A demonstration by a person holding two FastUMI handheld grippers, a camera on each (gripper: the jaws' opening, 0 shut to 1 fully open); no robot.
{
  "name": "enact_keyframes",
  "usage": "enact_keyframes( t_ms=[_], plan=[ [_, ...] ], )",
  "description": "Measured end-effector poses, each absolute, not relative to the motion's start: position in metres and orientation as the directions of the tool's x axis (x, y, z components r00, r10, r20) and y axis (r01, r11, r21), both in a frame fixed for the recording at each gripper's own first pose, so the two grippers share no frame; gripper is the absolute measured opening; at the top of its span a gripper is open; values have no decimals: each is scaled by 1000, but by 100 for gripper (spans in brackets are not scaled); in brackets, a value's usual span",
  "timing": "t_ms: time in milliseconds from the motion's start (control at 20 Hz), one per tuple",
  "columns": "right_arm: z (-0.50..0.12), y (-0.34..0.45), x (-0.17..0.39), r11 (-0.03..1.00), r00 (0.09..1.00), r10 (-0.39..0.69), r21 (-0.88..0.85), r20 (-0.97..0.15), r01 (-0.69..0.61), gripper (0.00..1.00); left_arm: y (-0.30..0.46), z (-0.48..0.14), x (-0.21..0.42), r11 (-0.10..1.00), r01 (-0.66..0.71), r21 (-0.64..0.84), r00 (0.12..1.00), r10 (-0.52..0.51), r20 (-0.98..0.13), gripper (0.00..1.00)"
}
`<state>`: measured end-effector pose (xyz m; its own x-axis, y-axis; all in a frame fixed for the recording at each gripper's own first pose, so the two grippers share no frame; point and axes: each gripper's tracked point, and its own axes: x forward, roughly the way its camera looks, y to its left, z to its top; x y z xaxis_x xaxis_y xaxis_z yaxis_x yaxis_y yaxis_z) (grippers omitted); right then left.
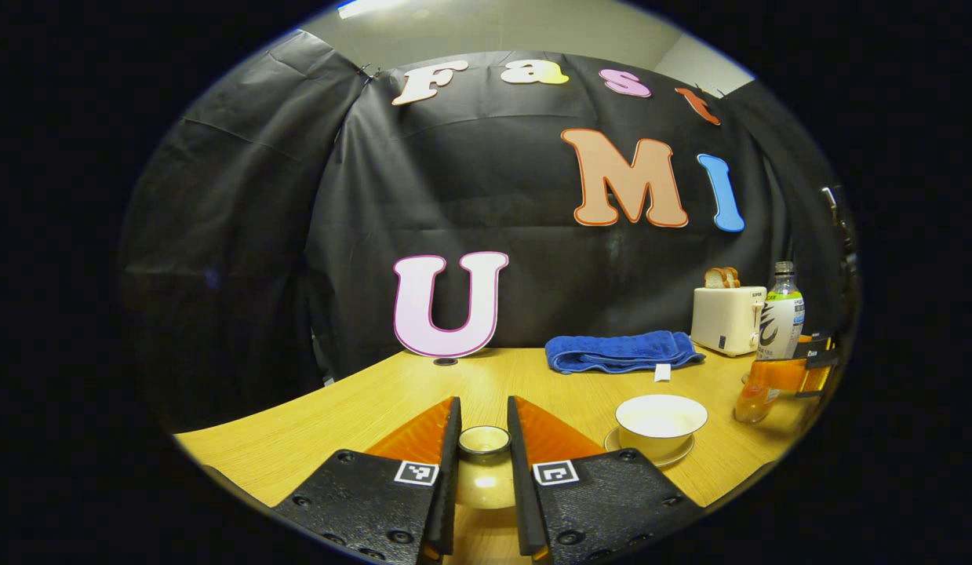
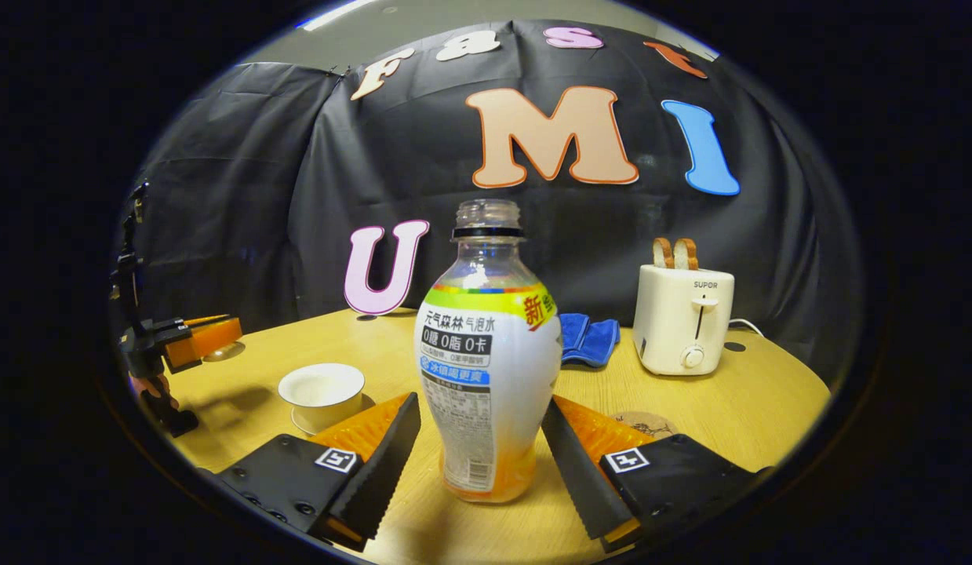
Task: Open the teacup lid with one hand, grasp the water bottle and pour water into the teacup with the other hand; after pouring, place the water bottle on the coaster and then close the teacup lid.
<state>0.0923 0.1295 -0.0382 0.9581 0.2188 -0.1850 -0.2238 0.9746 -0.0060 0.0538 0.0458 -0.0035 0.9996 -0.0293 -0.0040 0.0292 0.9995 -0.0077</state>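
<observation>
The left gripper (image 1: 484, 439) is clamped on the lid (image 1: 484, 463), both fingers pressing its knob, and holds it above the table (image 1: 360, 408). In the right gripper view the same gripper (image 2: 207, 333) appears at the far left with the lid (image 2: 223, 351) under its fingers, raised to the left of the cup (image 2: 322, 392).

The cup (image 1: 660, 420) stands uncovered on its saucer (image 1: 650, 453), just right of the left gripper. Whether it holds water cannot be told.

The right gripper (image 2: 482, 439) has its fingers apart, one on each side of the bottle (image 2: 489, 361); contact with the bottle is not evident. The bottle stands upright on the table, uncapped. In the left gripper view the bottle (image 1: 780, 318) stands right of the cup.

The coaster (image 2: 642, 424) lies on the table just right of the bottle, partly behind the right finger.

A towel (image 1: 623, 351) and a toaster (image 2: 684, 318) with bread sit at the table's back edge.
</observation>
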Motion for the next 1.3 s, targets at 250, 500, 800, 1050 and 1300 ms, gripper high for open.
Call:
enact_keyframes(
  t_ms=[250, 500, 800, 1050, 1300],
  plan=[
    [-42, 129, 96, 975, 958, 205, -47, -201, -218, 70, 45, -4, 54, 1000, 29, -8, 1000, -29, -5, 29],
    [-35, 137, 92, 959, 967, 178, -190, -180, -212, 66, 45, -4, 54, 1000, 28, -9, 1000, -28, -4, 29],
    [-9, 131, 89, 891, 981, 124, -417, -152, -177, 67, 45, -5, 55, 1000, 28, -10, 1000, -28, -5, 29],
    [21, 119, 99, 740, 996, 61, -667, -67, -90, 66, 45, -6, 54, 1000, 28, -11, 1000, -28, -4, 29],
    [30, 119, 112, 567, 999, 39, -823, -23, -42, 65, 44, -6, 55, 1000, 28, -11, 1000, -28, -3, 29]
  ],
)
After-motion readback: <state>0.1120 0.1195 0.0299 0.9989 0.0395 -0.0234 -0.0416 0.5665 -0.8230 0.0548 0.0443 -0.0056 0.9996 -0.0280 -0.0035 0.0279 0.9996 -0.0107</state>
